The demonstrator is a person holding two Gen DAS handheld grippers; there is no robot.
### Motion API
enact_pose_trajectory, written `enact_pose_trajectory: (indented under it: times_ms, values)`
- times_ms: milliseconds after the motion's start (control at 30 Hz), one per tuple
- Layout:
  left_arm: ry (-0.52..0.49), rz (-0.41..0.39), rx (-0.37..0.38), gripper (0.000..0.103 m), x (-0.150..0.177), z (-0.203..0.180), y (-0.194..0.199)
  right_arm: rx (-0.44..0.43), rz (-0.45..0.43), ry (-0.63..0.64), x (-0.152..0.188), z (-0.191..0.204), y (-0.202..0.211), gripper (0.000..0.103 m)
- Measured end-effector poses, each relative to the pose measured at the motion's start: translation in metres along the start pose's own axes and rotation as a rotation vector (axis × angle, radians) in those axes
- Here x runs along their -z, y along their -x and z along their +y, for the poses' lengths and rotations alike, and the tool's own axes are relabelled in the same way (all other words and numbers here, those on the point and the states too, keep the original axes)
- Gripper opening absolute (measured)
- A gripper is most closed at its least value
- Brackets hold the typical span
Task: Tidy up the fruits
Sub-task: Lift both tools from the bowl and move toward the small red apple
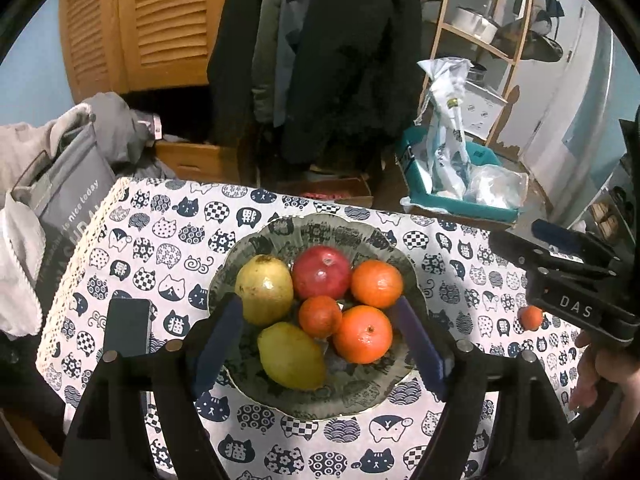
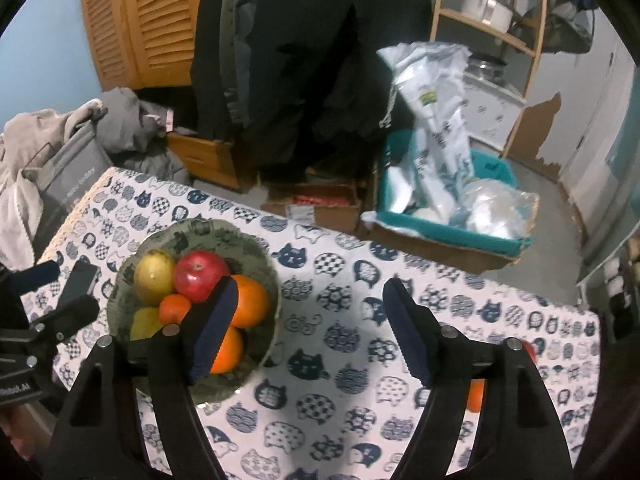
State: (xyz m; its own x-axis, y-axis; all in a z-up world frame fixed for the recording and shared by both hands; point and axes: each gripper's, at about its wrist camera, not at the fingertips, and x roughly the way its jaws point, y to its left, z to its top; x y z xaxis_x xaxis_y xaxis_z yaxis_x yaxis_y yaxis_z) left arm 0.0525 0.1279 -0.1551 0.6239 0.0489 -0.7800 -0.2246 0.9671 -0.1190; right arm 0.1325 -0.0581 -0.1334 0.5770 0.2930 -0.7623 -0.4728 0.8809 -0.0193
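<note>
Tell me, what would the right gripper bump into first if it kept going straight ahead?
Probably the cat-print tablecloth. The right gripper is open and empty, and only bare cloth shows between its fingers; the bowl sits off to its left.

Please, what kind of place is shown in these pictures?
Probably a lived-in room of a home, used partly for storage: coats hang beside a louvred wooden cabinet, a wooden shelf holds pots, and a cat-print tablecloth carries a fruit bowl.
</note>
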Motion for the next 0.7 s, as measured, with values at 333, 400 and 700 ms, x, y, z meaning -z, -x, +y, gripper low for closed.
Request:
enact_pose_trajectory:
  times_ms: [333, 400, 700]
  values:
    - [-0.017, -0.058, 0.019, 0.087, -0.002, -0.017, 0.03, 0.023, -0.061, -0.005, 0.008, -0.018, 0.044, 0.081]
    - [-0.03, -0.071, 0.023, 0.087, -0.003, -0.022, 0.037, 0.03, -0.073, -0.009, 0.01, -0.023, 0.053, 0.081]
    - [-0.077, -0.096, 0.049, 0.087, -0.003, -0.047, 0.054, 0.079, -0.11, -0.026, 0.026, -0.049, 0.09, 0.084]
